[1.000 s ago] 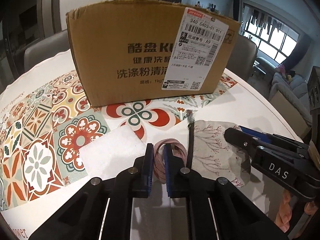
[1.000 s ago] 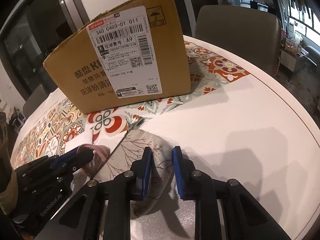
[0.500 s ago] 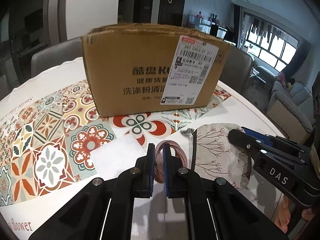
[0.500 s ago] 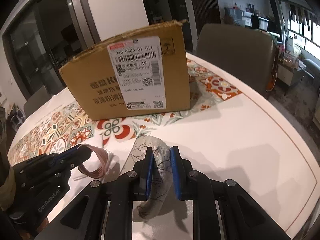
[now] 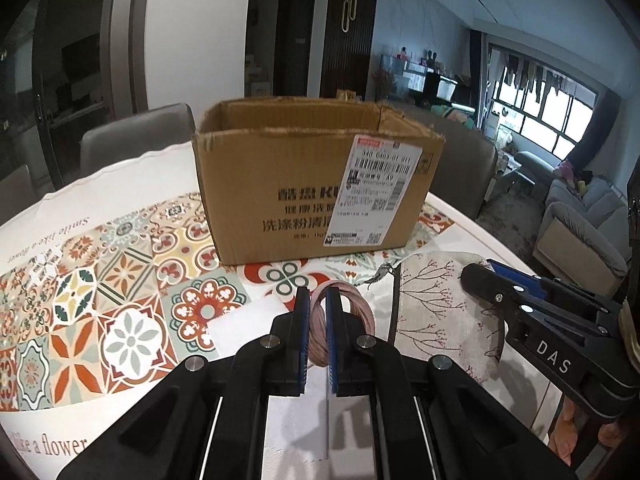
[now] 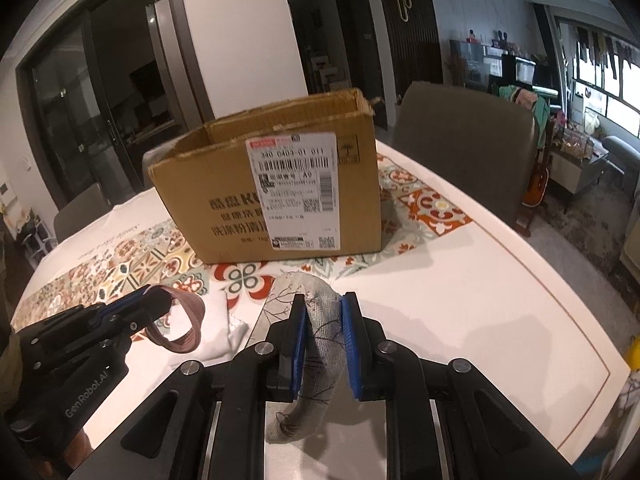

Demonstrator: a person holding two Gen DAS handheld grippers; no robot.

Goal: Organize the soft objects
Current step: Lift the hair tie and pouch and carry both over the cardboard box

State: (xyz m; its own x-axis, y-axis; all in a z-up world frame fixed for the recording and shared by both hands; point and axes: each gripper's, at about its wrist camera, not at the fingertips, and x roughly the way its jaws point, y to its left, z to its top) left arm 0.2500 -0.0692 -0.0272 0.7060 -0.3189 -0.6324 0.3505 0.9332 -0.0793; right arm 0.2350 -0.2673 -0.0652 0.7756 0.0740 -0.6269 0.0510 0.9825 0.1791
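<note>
My left gripper (image 5: 317, 300) is shut on a bunch of pink elastic bands (image 5: 352, 308), lifted off the table; the same bands (image 6: 184, 322) hang from it in the right wrist view. To its right, my right gripper (image 6: 325, 312) is shut on a beige fabric pouch (image 6: 320, 332) printed with bare branches, also raised. In the left wrist view that pouch (image 5: 436, 312) droops from the right gripper (image 5: 480, 276). An open cardboard box (image 5: 316, 184) with a white shipping label stands straight ahead, its top open.
A white cloth (image 5: 248, 328) lies on the patterned table mat (image 5: 100, 292) just below the left gripper. The round white table (image 6: 480, 280) has grey chairs (image 6: 468, 148) behind it. An orange soft thing (image 5: 576, 432) shows at the right edge.
Both grippers have risen from the table with the bands and the pouch in them. The box has dropped lower in view and its open top now shows.
</note>
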